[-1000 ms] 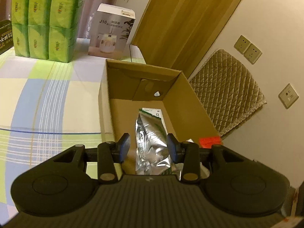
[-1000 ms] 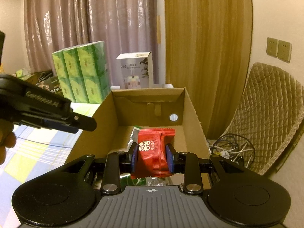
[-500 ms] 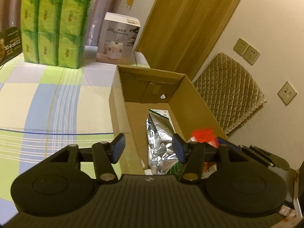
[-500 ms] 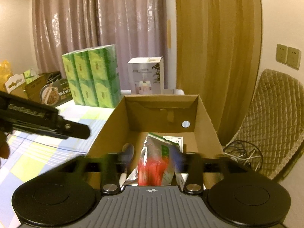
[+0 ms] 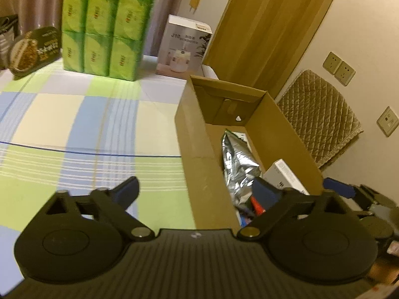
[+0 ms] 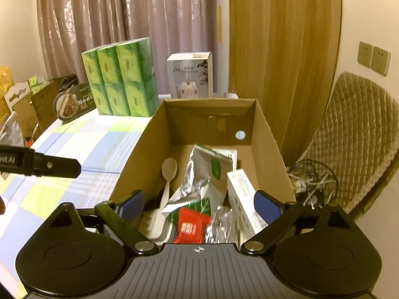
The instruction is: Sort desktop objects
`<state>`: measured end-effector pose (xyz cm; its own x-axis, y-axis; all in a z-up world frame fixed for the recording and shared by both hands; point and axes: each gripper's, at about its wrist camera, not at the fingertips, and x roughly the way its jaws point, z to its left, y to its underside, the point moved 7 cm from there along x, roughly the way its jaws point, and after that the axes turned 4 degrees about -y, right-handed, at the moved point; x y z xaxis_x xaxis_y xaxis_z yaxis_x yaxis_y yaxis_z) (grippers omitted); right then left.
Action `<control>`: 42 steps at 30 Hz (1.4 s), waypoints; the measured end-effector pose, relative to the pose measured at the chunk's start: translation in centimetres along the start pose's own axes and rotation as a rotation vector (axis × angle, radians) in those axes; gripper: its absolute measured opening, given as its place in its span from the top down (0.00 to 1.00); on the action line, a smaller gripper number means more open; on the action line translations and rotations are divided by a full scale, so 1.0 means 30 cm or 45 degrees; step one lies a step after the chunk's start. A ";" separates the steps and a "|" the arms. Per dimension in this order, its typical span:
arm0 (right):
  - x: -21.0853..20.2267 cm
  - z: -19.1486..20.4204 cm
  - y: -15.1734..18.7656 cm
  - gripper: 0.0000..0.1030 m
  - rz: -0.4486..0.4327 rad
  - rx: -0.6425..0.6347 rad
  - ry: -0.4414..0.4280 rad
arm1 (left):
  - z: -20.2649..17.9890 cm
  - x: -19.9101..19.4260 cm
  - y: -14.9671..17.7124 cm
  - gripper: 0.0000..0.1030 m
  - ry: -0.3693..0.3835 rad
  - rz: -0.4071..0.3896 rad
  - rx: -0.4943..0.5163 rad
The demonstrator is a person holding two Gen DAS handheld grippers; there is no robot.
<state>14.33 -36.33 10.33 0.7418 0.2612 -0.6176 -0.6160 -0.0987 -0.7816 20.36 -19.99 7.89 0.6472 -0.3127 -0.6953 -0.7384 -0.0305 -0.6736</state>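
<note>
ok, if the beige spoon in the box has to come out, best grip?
Probably its handle, mid-length, from above. The spoon leans bowl-up against the cardboard box left wall, its lower end buried among packets, so only the upper handle is free.

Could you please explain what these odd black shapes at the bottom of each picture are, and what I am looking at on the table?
There is no robot here: a person holds a two-finger gripper in each hand, and each carries a wide-angle camera looking along its fingers. One picture is from the left gripper, the other from the right gripper; the black shapes are their bodies.

Both have just been opening and now hold nothing. The left one straddles the near wall of a cardboard box standing on a checked tablecloth. The right one hangs over the box, which holds a red packet, a silver foil bag, a pale spoon and a white carton.

Further back stand green tissue packs and a white product box.
</note>
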 end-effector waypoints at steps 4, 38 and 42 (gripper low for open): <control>-0.057 0.023 0.019 0.02 0.016 -0.005 0.028 | 0.006 -0.047 0.038 0.01 -0.015 -0.008 0.017; -0.256 0.119 0.143 0.02 0.086 0.088 0.022 | 0.014 -0.233 0.271 0.01 -0.145 0.057 0.011; -0.254 0.116 0.145 0.02 0.086 0.085 0.025 | 0.008 -0.227 0.274 0.01 -0.151 0.060 0.027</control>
<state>5.06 -35.42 11.95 0.7024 0.2374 -0.6710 -0.6808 -0.0512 -0.7307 9.94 -17.88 7.04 0.6307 -0.1986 -0.7502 -0.7652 0.0020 -0.6438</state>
